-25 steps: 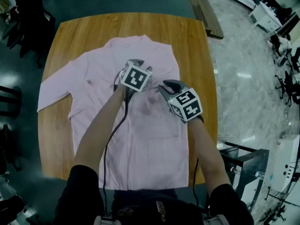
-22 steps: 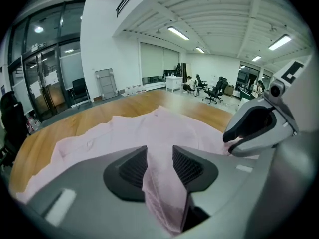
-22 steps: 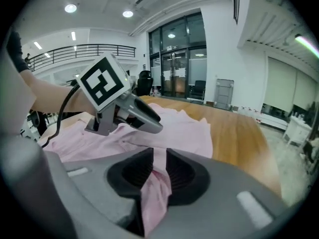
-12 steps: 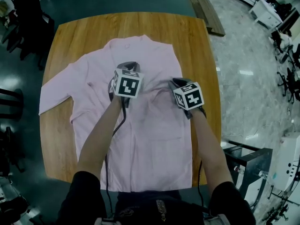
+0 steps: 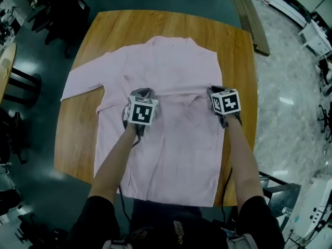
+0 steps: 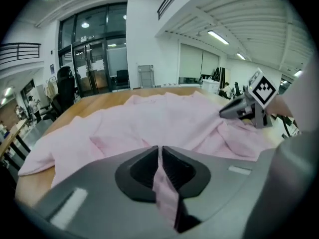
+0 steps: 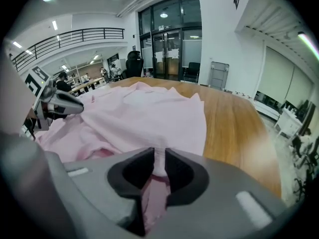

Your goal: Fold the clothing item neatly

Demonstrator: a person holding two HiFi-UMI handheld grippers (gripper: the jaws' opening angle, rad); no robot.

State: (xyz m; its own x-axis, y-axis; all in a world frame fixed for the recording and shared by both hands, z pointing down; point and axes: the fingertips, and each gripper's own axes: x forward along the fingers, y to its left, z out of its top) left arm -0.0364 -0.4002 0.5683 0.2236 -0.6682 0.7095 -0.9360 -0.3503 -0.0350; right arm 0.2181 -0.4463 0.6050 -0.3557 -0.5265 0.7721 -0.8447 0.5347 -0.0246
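A pink shirt (image 5: 171,66) lies spread on the round wooden table (image 5: 104,30), collar at the far side and one sleeve out to the left. My left gripper (image 5: 140,91) sits over the shirt's left half. Its jaws have just been closing, and a strip of pink cloth (image 6: 160,183) is pinched between them. My right gripper (image 5: 215,90) is at the shirt's right edge. Its jaws have just been closing too and grip a fold of fabric (image 7: 158,166). A raised crease runs across the shirt between the two grippers.
The table's right edge (image 5: 250,113) is close beside my right gripper. A wooden bench (image 5: 250,15) stands on the floor at the far right. Dark chairs (image 5: 21,82) stand to the left, and a metal frame (image 5: 280,188) stands at the near right.
My left gripper has moved left from the shirt's middle and closed on cloth. The right gripper has shifted out to the shirt's right edge and lower. A crease has formed between them.
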